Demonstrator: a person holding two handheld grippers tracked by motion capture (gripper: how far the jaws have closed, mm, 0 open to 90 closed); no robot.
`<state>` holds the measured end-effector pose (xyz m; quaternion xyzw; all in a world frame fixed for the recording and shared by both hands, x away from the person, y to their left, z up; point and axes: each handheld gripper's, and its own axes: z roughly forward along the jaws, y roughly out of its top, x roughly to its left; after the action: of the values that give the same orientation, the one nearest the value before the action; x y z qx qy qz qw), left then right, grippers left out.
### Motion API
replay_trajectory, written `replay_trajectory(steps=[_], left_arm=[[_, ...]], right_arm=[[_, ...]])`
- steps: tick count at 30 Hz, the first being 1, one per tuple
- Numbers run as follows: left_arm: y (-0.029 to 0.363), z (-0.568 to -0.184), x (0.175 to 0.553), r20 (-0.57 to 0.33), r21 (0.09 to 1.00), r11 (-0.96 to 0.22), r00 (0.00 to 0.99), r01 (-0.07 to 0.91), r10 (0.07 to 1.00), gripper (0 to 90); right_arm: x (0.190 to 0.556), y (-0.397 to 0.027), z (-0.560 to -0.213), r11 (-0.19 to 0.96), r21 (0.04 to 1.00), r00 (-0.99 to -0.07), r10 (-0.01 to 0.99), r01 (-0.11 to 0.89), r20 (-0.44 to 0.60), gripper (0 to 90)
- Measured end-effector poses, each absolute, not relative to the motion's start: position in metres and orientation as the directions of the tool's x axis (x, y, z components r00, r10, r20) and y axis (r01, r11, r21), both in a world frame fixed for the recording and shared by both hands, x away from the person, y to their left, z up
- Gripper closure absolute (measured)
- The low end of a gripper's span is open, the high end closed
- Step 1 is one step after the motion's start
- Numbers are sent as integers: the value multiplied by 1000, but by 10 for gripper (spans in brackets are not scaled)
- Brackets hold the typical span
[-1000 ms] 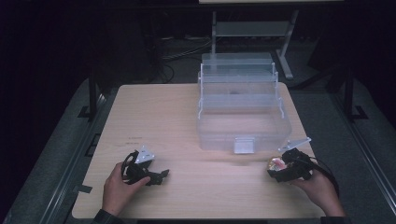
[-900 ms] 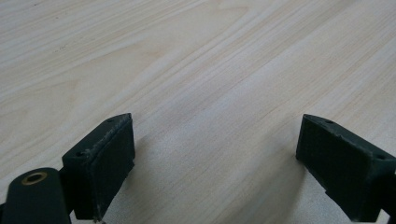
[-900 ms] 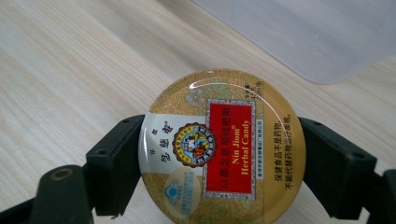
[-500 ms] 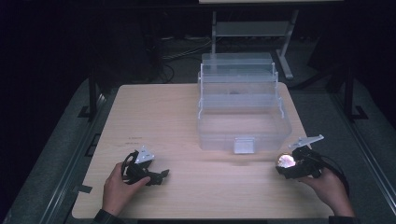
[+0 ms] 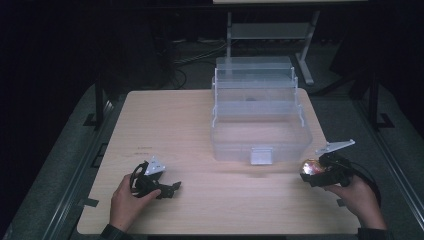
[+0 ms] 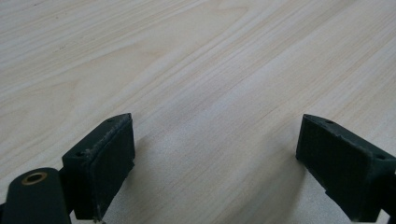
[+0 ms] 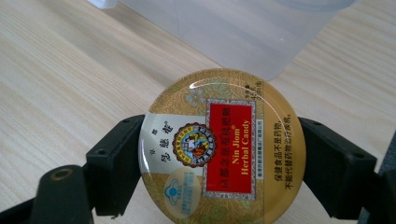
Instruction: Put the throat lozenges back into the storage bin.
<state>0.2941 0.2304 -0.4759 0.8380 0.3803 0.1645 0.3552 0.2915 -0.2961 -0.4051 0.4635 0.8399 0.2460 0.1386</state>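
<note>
Overhead, the pale wood tabletop (image 5: 200,125) sits in a dark room. Toward its far right edge stands a clear tiered plastic box (image 5: 257,112). Near the right front corner, the right claw (image 5: 312,172) clamps a round gold candy tin (image 7: 219,149), just beside the box. Near the left front corner, the left claw (image 5: 167,189) gapes wide, holding nothing.

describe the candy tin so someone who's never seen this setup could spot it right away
On the light wooden table stands a clear plastic tiered box. Just off its near right corner, the right gripper holds the candy tin by its rim. It is a round, flat, glossy gold tin with a red label reading Nin Jiom Herbal Candy, the one colourful thing on the table.
</note>
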Motion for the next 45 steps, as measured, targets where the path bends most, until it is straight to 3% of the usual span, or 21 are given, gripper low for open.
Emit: replay_trajectory(steps=[45], left_arm=[[231,-476,294,6,717,-462,658,522,753,108]], right_arm=[[322,-301,-345,447,584,-516,855,677,-55,196]])
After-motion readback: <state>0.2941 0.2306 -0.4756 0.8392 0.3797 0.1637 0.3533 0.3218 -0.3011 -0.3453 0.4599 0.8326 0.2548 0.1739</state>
